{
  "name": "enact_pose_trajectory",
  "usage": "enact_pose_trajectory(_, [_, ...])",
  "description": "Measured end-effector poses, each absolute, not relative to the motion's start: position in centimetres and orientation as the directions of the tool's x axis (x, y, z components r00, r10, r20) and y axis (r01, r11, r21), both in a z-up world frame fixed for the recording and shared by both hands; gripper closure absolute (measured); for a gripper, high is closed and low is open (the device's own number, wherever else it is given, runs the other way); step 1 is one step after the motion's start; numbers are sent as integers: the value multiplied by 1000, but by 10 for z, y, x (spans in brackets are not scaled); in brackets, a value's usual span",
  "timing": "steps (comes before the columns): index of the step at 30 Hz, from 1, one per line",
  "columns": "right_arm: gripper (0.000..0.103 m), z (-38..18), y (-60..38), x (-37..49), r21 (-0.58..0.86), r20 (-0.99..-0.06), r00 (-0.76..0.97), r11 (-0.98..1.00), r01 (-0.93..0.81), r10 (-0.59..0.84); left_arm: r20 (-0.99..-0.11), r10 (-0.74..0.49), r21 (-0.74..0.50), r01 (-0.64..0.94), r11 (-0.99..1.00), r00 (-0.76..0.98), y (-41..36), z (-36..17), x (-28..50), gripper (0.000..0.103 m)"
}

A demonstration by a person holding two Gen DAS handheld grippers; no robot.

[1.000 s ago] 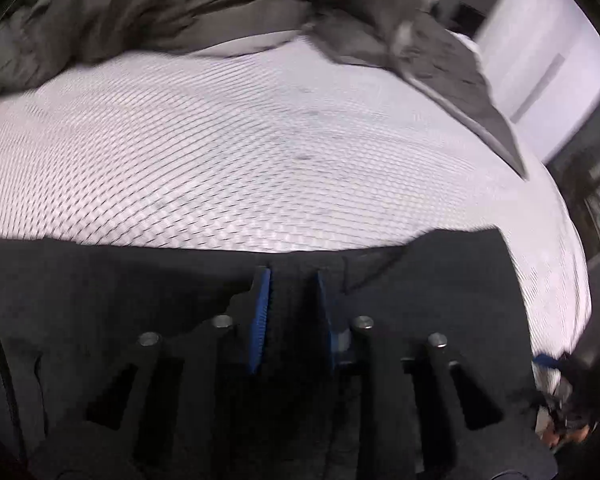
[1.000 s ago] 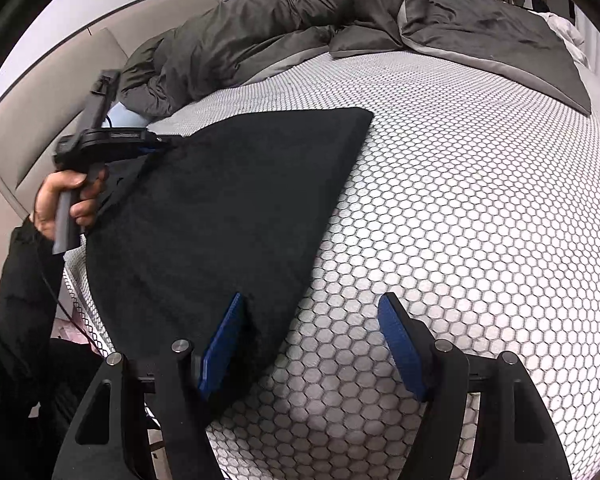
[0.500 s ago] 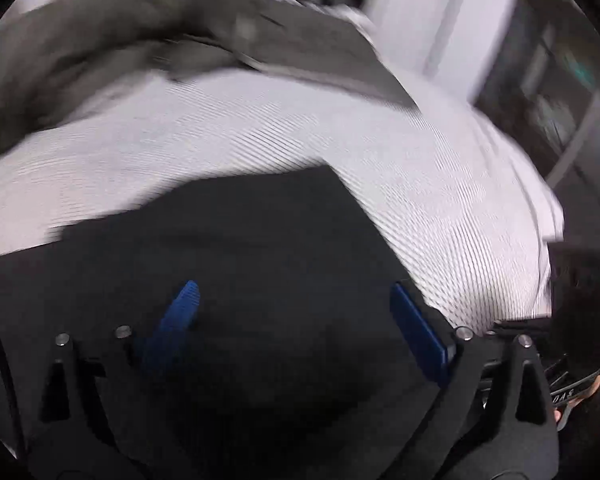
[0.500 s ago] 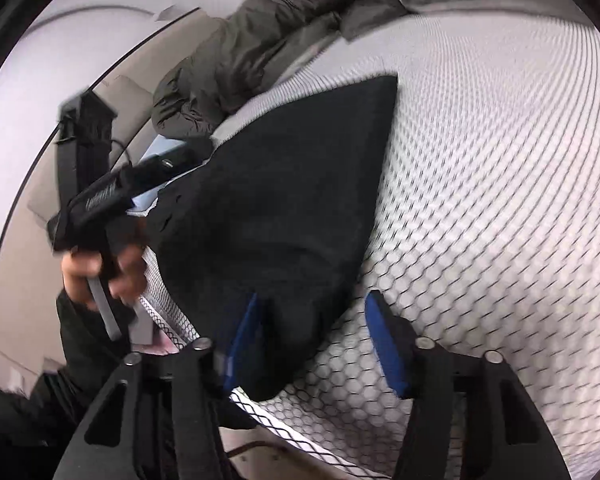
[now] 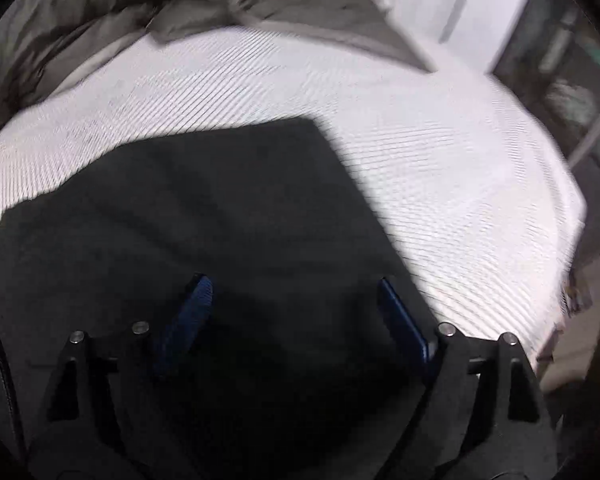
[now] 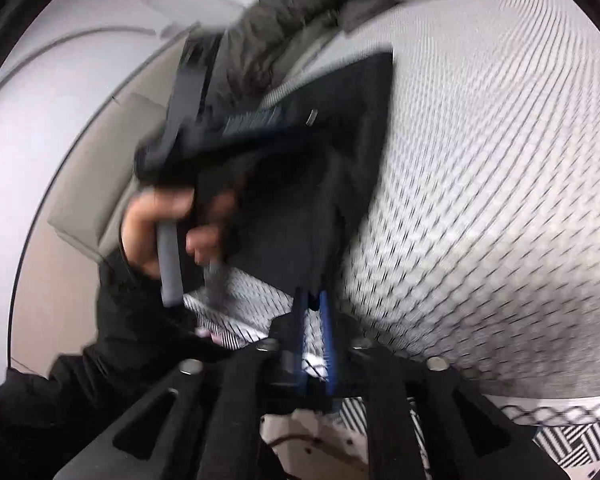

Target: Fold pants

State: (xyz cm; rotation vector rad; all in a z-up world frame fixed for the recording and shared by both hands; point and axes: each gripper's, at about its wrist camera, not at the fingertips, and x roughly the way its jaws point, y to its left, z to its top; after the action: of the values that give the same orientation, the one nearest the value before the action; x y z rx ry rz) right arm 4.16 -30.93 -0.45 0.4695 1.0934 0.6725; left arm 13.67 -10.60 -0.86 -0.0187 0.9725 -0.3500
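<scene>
Now the left gripper has let go and hovers wide over the black pants on the bed, while the right gripper is closing on their near corner, ready for another fold

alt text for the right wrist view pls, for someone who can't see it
The right gripper, its blue jaws closing, pinches the near corner of black pants lying on a white honeycomb-patterned bed. At left, a hand in a dark sleeve holds the left gripper over the pants. A grey duvet is bunched at the far end; the picture is motion-blurred.
</scene>
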Motion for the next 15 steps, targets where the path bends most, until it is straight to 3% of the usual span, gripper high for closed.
enact_pose_trajectory(2, [70, 14, -327, 46, 612, -641, 399, 750, -250, 656, -781, -333, -148, 361, 921, 528, -113, -5, 112, 15])
enact_pose_trajectory(4, [69, 16, -335, 59, 597, -652, 426, 771, -221, 627, -789, -341, -95, 447, 890, 511, -132, -14, 90, 14])
enact_pose_trajectory(7, [69, 6, -333, 87, 590, -682, 413, 788, -177, 603, -821, -254, 26, 478, 878, 511, -151, -42, 69, 14])
enact_pose_trajectory(15, [64, -26, -275, 143, 538, -759, 287, 811, -230, 585, -790, -287, -6, 462, 887, 542, -135, -40, 49, 13])
